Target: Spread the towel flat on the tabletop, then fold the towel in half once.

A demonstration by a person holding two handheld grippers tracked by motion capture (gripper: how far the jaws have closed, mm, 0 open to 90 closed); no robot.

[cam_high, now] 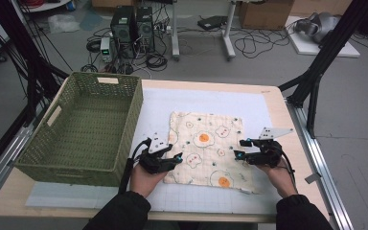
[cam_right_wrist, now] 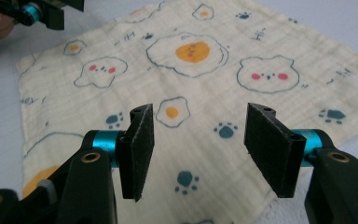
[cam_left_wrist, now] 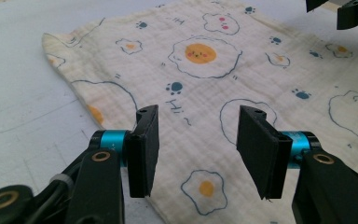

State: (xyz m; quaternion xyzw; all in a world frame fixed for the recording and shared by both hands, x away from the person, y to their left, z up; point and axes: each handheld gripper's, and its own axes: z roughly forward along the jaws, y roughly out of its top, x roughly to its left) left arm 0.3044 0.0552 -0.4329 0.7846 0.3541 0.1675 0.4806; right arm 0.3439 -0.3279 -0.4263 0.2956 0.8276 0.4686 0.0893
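The counter point(cam_high: 273, 103) carries a white gridded mat point(cam_high: 153, 108), with a green woven basket point(cam_high: 84, 127) standing on its left part. Right of the basket, a cream muslin cloth point(cam_high: 206, 146) printed with fried eggs and paw prints lies spread flat on the mat. The left claw point(cam_high: 172, 154) sits at the cloth's left edge, jaws spread with nothing between them. The right claw point(cam_high: 241, 149) sits at the right edge, likewise spread and pinching nothing, just above the fabric.

cloth point(cam_left_wrist: 242, 70): far right cut off | basket point(cam_high: 84, 127): near wall hides inner floor
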